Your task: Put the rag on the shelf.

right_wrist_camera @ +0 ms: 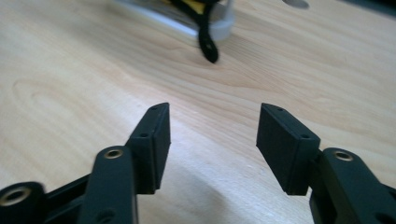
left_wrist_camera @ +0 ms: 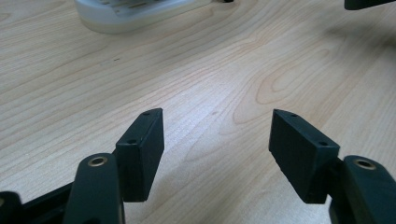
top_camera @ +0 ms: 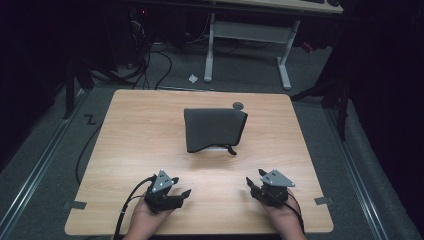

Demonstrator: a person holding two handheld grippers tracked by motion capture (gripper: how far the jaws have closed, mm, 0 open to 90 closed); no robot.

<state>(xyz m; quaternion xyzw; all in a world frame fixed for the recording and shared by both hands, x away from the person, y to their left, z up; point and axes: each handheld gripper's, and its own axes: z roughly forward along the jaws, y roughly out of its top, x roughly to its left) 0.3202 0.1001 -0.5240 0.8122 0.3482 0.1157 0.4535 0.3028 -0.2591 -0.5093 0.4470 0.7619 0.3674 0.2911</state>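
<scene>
Dark cloth (top_camera: 215, 129): laid folded over a white object at the table (top_camera: 140, 150) centre, strap hanging; covering apparently finished. Left gripper (top_camera: 184, 193) and right gripper (top_camera: 248, 182): held at the near edge, well apart from it, jaws wide, nothing held.

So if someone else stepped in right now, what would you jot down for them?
Left tool: open, nothing in it, low near the table's front edge.
Right tool: open, nothing in it, also near the front edge.
The dark cloth is draped over a white object at mid-table, a black strap hanging out.
Done: the cloth covers the object.
Left: cannot tell from here.
</scene>
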